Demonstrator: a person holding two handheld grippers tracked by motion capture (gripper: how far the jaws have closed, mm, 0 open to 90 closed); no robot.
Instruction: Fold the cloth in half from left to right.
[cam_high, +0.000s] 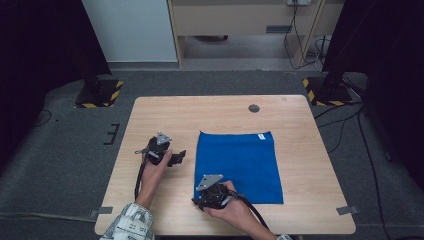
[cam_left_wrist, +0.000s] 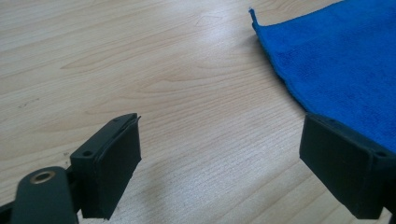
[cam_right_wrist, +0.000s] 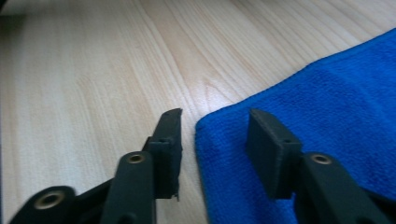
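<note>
A blue cloth (cam_high: 237, 165) lies flat on the wooden table (cam_high: 220, 112). My left gripper (cam_high: 176, 158) is held low just left of the cloth's left edge. Its jaws stand wide open over bare wood in the left gripper view (cam_left_wrist: 224, 158), and the cloth (cam_left_wrist: 341, 60) reaches to the right jaw. At the cloth's near left corner is my right gripper (cam_high: 207, 194). In the right gripper view it (cam_right_wrist: 217, 140) is open with nothing pinched. One jaw is over the cloth (cam_right_wrist: 327, 102), the other over wood, and the cloth's edge lies between them.
A small white label (cam_high: 261, 136) marks the cloth's far right corner. A round grommet hole (cam_high: 254, 108) sits near the table's far edge. Two stands with yellow-black bases (cam_high: 100, 94) (cam_high: 327, 91) are on the floor beyond the table.
</note>
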